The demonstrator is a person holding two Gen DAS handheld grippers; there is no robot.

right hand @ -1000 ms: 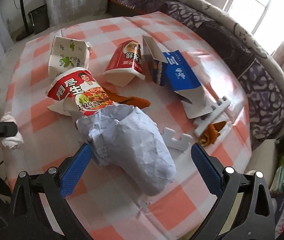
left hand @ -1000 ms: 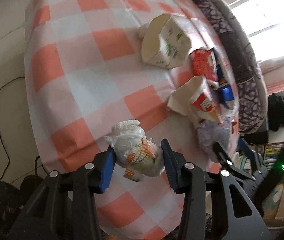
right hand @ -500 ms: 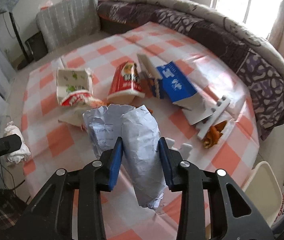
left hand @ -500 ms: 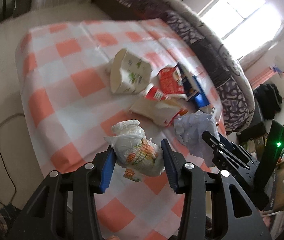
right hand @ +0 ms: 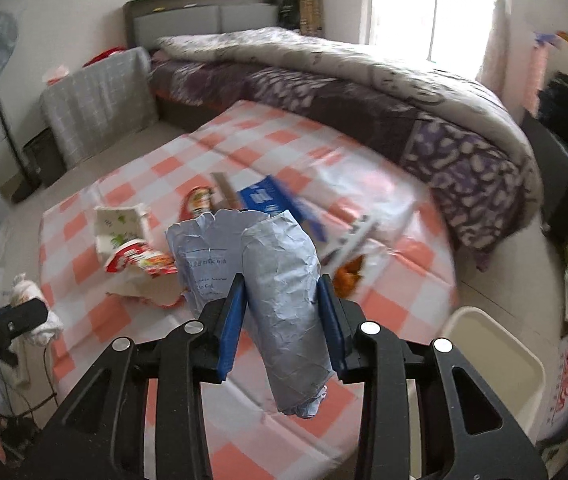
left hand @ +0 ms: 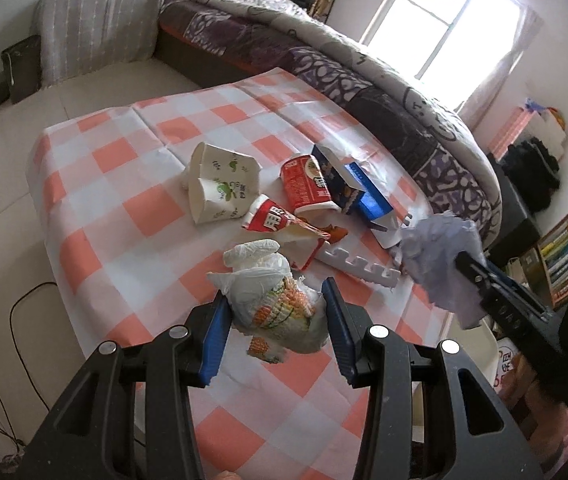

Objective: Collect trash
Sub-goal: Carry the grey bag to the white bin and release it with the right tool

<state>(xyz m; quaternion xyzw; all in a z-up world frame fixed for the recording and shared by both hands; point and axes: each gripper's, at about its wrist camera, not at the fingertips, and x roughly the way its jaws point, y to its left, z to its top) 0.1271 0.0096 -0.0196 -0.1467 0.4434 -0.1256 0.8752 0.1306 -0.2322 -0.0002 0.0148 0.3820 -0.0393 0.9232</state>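
Beyond the checked tablecloth's (right hand: 131, 312) near right corner stands a white bin (right hand: 492, 356), nearer the right gripper (right hand: 279, 316) clamped on crumpled paper (right hand: 284, 304) than the left gripper (left hand: 275, 316) clamped on a wadded plastic bag (left hand: 271, 296).

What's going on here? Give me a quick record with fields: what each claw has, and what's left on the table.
left claw: shut on a plastic bag wad, held above the table
right claw: just closed on a crumpled paper, held above the table
checked tablecloth: orange and white
trash left: white cup, red cup, blue carton
white bin: beside the table, on the right in the right wrist view
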